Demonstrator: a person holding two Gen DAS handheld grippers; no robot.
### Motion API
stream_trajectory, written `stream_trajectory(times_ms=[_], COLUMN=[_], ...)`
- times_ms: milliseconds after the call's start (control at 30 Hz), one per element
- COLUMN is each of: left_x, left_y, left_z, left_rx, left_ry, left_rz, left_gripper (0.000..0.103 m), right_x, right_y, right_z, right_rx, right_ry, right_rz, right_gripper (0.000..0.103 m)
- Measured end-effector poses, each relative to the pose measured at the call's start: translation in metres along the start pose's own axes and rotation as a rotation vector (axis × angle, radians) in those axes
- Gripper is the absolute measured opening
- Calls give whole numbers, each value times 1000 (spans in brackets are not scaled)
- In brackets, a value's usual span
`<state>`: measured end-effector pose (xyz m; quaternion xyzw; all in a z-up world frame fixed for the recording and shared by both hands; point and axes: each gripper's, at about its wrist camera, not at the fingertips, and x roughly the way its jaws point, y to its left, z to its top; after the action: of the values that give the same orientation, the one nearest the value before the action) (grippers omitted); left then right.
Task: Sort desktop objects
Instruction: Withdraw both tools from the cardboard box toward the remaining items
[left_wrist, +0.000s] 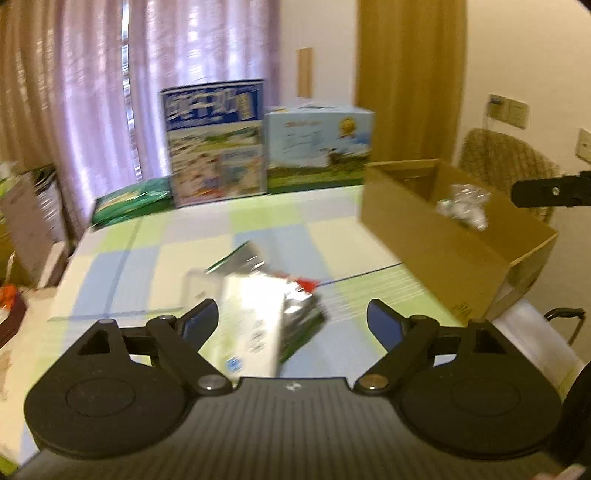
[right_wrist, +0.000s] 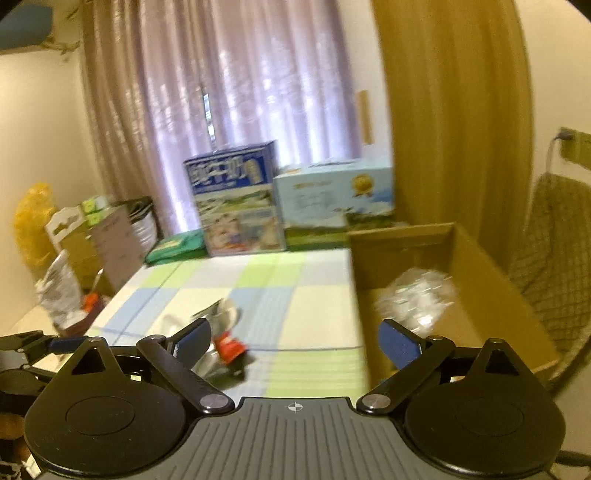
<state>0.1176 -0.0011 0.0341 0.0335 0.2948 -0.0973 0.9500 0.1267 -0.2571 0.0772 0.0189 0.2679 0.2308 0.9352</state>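
Note:
A small pile of blurred items lies on the checked tablecloth (left_wrist: 147, 258): a white carton (left_wrist: 255, 321), a silver and green packet (left_wrist: 299, 317) and something red (left_wrist: 306, 284). My left gripper (left_wrist: 291, 317) hovers open over this pile, with the white carton between its wide-spread fingers and untouched. In the right wrist view the pile shows as a red and silver packet (right_wrist: 229, 347) beside the left fingertip. My right gripper (right_wrist: 295, 338) is open and empty, at the near left corner of the brown cardboard box (right_wrist: 406, 251). Crumpled clear plastic (right_wrist: 417, 295) lies inside the box (left_wrist: 436, 243).
Two printed milk cartons (left_wrist: 218, 144) (left_wrist: 317, 144) and a flat green box (left_wrist: 129, 199) stand along the table's far edge. A woven chair (right_wrist: 554, 258) sits behind the cardboard box. Bags and boxes (right_wrist: 92, 236) crowd the left side beyond the table.

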Motion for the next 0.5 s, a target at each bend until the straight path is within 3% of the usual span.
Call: stream_trajectory(times_ms=[267,500], left_x=[-12,5], left_y=[46,59], left_z=[-25,-35], left_rx=[-30,-27], left_ry=[29,60], left_rz=[63,49], left_gripper=[90,92], right_x=[34,60], right_y=[37,49], right_z=[-22,-43], right_rx=[-19,-51], right_ry=[75,139], right_rz=[50,60], right_gripper=[97,97])
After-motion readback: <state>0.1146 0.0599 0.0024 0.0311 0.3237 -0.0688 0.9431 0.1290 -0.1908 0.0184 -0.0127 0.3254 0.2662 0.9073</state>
